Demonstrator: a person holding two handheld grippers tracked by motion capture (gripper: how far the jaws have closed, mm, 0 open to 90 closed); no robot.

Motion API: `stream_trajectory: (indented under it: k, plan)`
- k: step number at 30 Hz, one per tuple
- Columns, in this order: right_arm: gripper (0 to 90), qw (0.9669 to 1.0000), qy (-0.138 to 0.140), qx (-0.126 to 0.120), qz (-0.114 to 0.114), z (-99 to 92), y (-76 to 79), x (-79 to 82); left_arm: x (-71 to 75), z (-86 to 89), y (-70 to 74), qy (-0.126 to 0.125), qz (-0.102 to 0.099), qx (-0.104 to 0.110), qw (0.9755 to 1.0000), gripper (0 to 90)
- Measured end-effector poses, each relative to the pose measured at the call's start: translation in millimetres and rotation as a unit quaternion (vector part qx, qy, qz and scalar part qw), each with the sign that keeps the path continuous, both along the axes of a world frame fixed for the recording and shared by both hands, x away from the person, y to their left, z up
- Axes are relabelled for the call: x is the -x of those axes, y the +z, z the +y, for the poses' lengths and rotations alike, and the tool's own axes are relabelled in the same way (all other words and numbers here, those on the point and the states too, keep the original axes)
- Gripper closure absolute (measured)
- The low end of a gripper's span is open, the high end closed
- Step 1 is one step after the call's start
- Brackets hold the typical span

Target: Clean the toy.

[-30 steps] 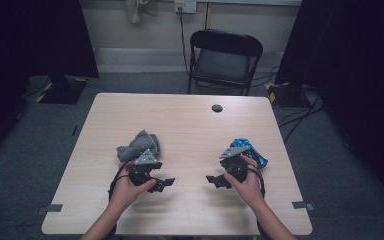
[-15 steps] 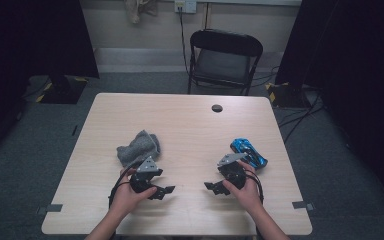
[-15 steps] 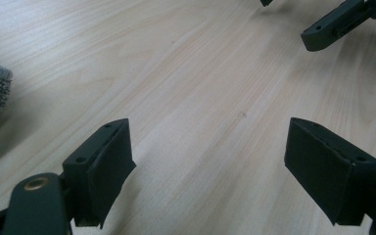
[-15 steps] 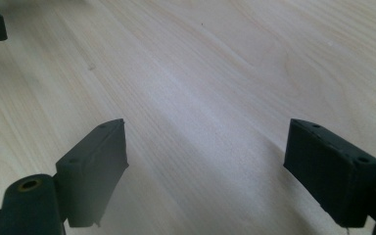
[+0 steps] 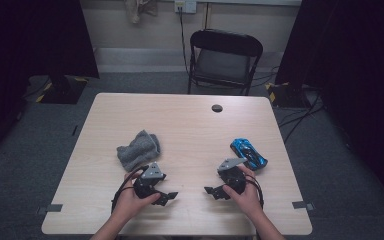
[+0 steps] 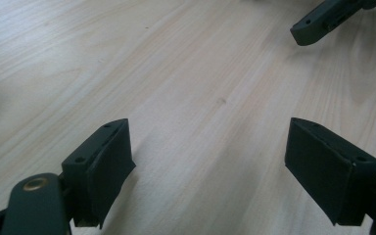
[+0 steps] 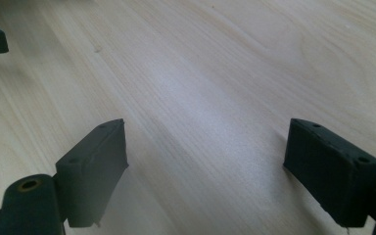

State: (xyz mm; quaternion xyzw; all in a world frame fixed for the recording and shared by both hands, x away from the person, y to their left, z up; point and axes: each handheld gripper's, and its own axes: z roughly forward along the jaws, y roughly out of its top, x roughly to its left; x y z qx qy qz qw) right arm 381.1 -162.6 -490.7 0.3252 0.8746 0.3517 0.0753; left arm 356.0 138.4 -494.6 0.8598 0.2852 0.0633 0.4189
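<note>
Both grippers rest low on the near part of the desk (image 5: 190,120), their tips turned toward each other across a bare stretch of wood. The left gripper (image 5: 167,196) has its fingers (image 6: 98,161) spread wide with nothing between them, just wood grain; the right gripper (image 5: 212,191) is likewise wide open and empty, its fingers (image 7: 93,161) framing bare desk.

The things nearest to them are a grey cloth (image 5: 138,149) and a blue toy car (image 5: 248,153). The cloth lies crumpled just beyond the left hand (image 5: 130,202), close to the gripper's back and off to the side of its tips, not in their line. The car sits just past the right hand (image 5: 245,195), near the desk's right edge, also behind and outside that gripper's tips.

To pick either one up well, the hand probably has to swing outward and forward first, so the open fingers face the thing rather than the middle of the desk. For the cloth, coming down over a raised fold should give a firmer pinch than the flat edge. For the car, closing across its narrow body seems safer than along its length, since it may roll.

A black chair (image 5: 224,60) stands beyond the far edge.
</note>
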Motion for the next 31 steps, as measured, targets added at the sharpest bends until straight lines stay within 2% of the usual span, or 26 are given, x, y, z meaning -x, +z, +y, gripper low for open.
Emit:
stream_trajectory:
  k: [5,12,18,31]
  plan:
    - [15.3,1.0000,0.003,0.001,-0.007,0.8,-1.1,3.1,1.7,-2.8,-3.0,-0.007,-0.002,-0.002,1.0000,17.2]
    - [14.4,0.9988,0.010,0.014,-0.046,2.3,-6.5,11.3,5.5,-5.2,-6.0,-0.016,-0.016,-0.019,0.9996,16.6]
    - [14.4,0.9981,0.008,-0.005,-0.060,1.2,-10.4,15.6,10.0,-10.3,-6.5,-0.025,-0.034,-0.044,0.9982,15.0]
    - [14.3,0.9979,0.019,-0.008,-0.061,1.0,-10.9,17.9,10.7,-11.2,-6.6,-0.027,-0.036,-0.047,0.9979,14.1]
